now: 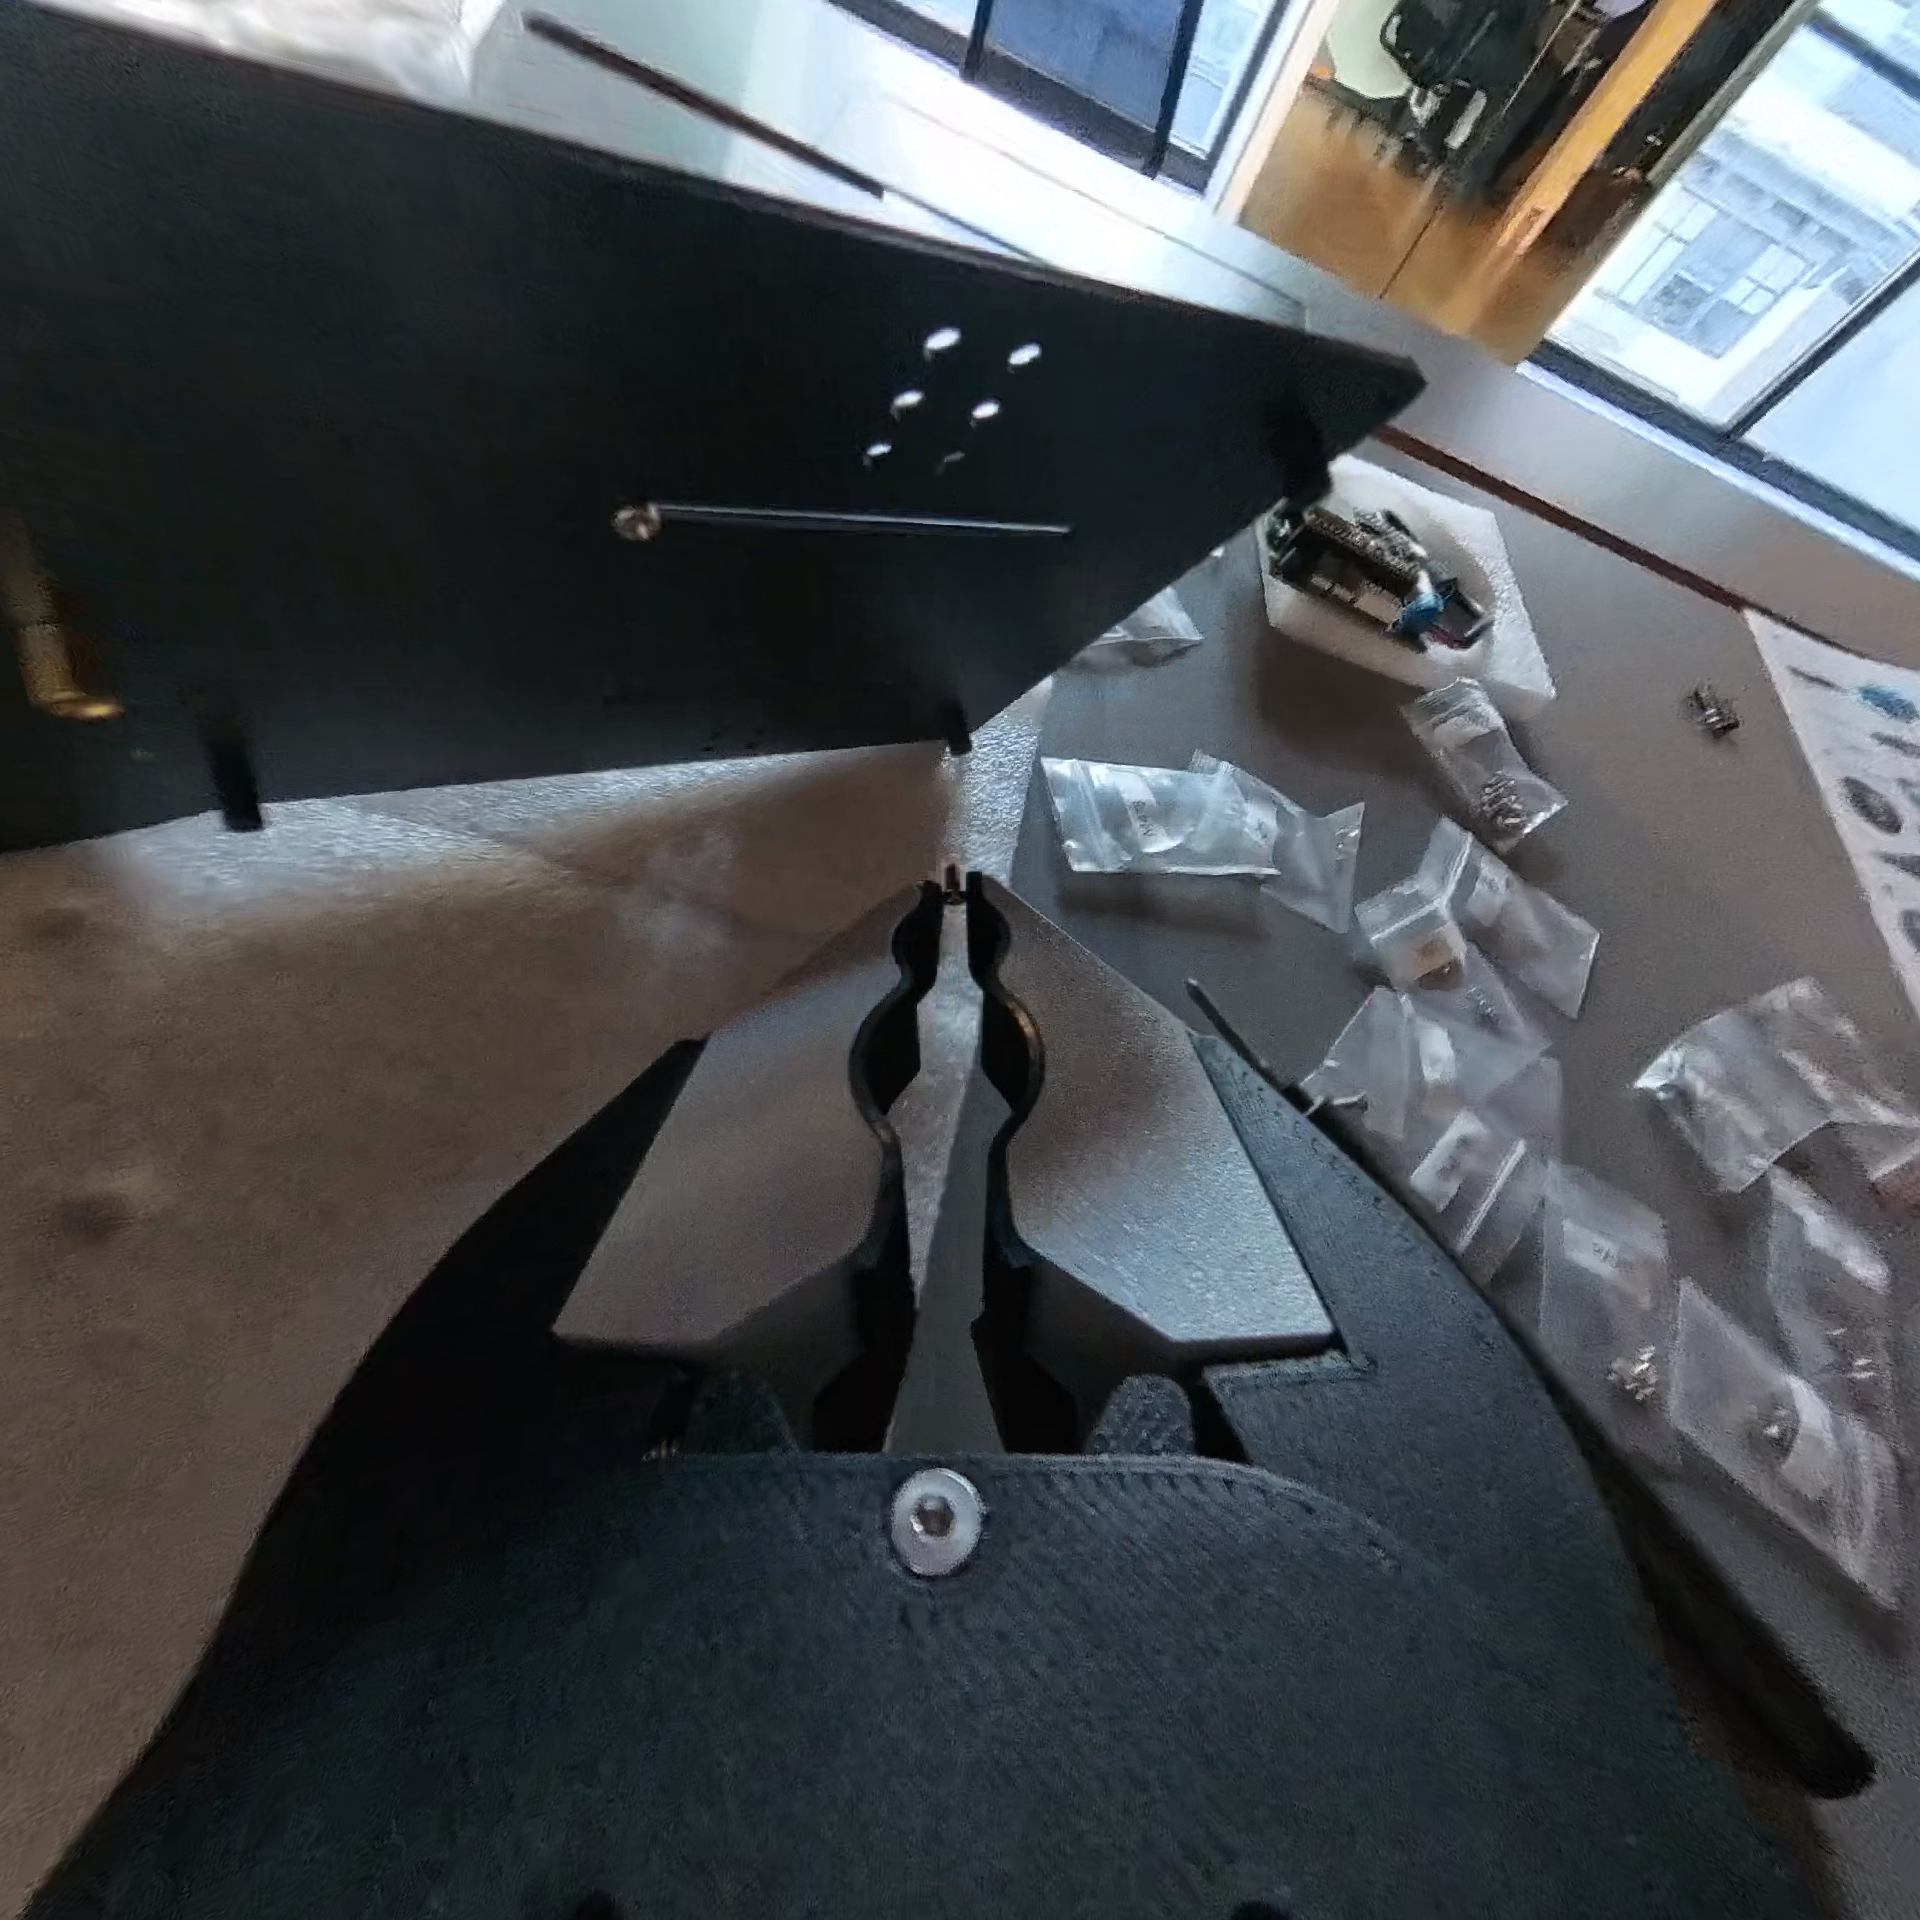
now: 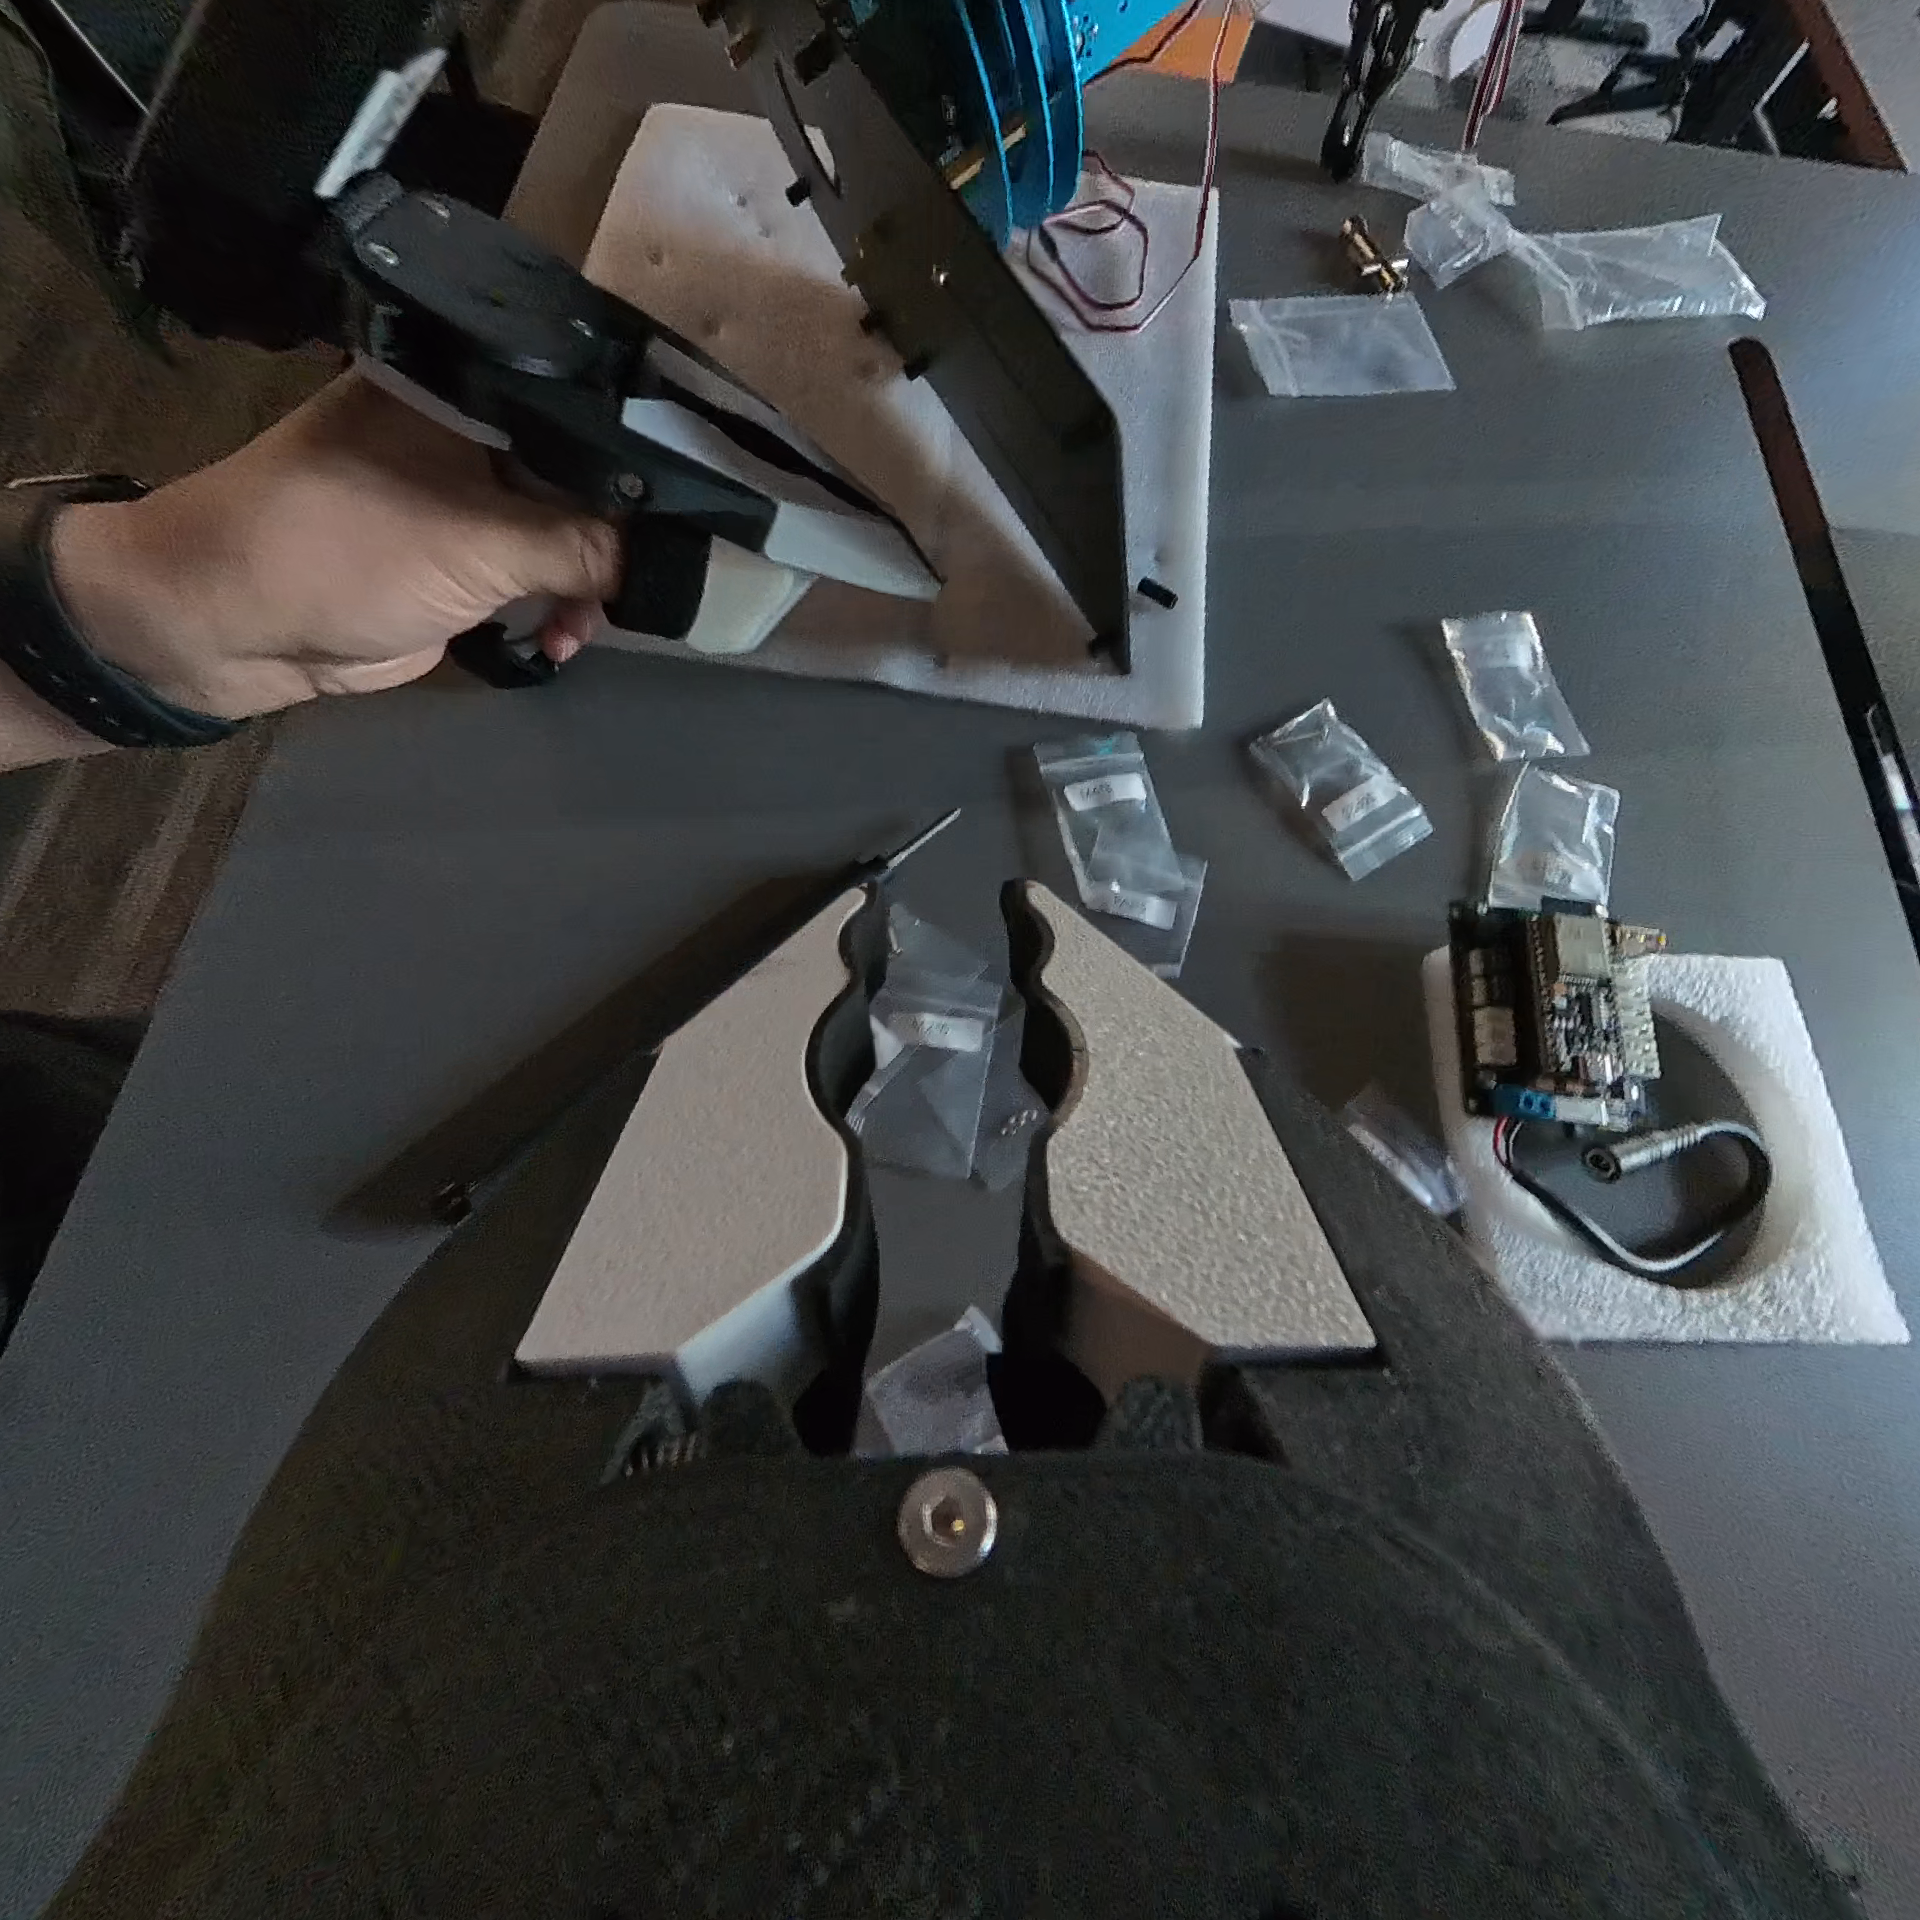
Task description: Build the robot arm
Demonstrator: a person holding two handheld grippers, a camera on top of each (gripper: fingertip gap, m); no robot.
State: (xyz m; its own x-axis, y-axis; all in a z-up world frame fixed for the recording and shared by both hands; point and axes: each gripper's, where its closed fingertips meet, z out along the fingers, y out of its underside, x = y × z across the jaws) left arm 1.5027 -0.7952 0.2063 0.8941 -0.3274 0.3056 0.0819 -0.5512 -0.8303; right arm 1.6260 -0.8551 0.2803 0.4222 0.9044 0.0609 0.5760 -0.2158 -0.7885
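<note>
My left gripper (image 1: 948,883) pinches a tiny screw (image 1: 949,876) just below the tilted black plate (image 1: 582,436). My right gripper (image 2: 940,902), fingers spread, hovers over small plastic bags (image 2: 930,1039) on the grey table (image 2: 520,831).

A tilted black plate (image 1: 623,436) overhangs the white foam sheet (image 2: 1164,540); small bags (image 2: 1340,800) litter the grey table (image 2: 520,831).
</note>
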